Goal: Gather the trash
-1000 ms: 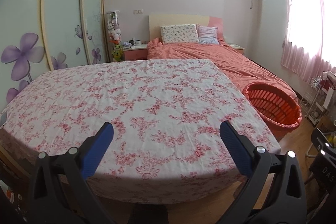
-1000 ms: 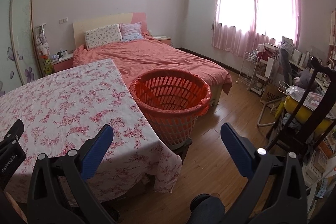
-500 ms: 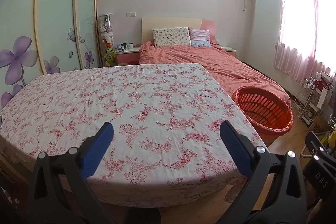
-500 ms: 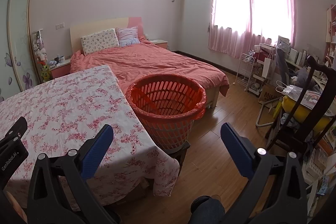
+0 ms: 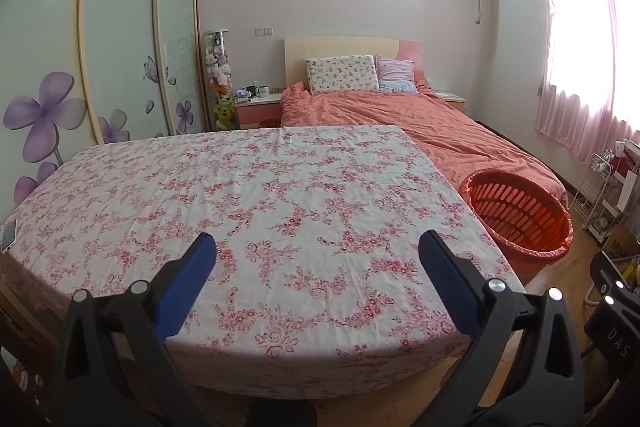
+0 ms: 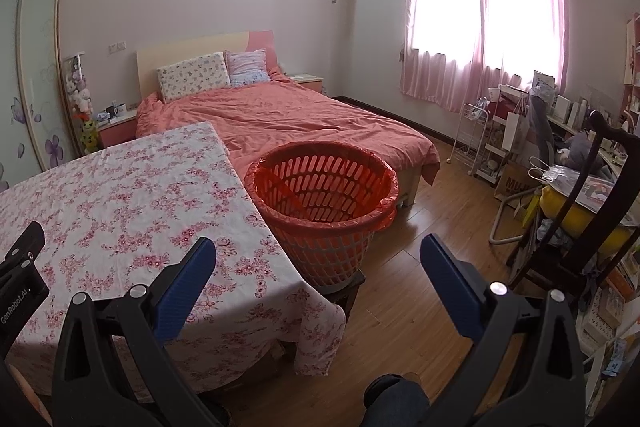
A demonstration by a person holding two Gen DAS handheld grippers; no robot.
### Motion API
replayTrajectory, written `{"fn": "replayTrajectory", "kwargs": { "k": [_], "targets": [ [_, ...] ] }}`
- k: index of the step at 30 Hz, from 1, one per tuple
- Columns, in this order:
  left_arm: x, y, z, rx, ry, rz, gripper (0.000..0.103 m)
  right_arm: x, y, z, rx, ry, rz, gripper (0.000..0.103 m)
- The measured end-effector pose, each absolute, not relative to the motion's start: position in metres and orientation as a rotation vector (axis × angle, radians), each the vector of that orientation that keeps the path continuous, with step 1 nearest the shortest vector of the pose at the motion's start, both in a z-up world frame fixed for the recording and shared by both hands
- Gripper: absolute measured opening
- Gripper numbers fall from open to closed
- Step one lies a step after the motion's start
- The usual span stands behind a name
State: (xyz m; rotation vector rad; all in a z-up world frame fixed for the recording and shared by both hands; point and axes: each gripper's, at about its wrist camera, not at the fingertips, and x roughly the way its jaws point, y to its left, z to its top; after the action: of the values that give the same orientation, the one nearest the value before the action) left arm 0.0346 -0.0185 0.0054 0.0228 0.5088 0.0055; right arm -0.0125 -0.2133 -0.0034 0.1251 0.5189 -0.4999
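Slatted round orange basket stands beside floral cloth-covered table.

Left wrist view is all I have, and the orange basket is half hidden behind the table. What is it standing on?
Observer: The orange basket sits on a low dark stool beside the corner of the table.
Operator: Is there anything in it yet?
Observer: No trash shows on the inner wall I can see. The bottom is hidden by the near rim.
Operator: And the right tongs?
Observer: The right tongs are open and empty, pointed at the basket.
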Motion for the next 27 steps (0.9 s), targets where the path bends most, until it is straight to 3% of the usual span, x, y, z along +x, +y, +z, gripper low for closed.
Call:
{"fn": "replayTrajectory", "kwargs": {
  "k": [27],
  "targets": [
    [0.0350, -0.0188, 0.0049, 0.026, 0.510, 0.003, 0.099, -0.0122, -0.2134, -0.0021, 0.135, 0.520, -0.492, 0.101]
  ]
}}
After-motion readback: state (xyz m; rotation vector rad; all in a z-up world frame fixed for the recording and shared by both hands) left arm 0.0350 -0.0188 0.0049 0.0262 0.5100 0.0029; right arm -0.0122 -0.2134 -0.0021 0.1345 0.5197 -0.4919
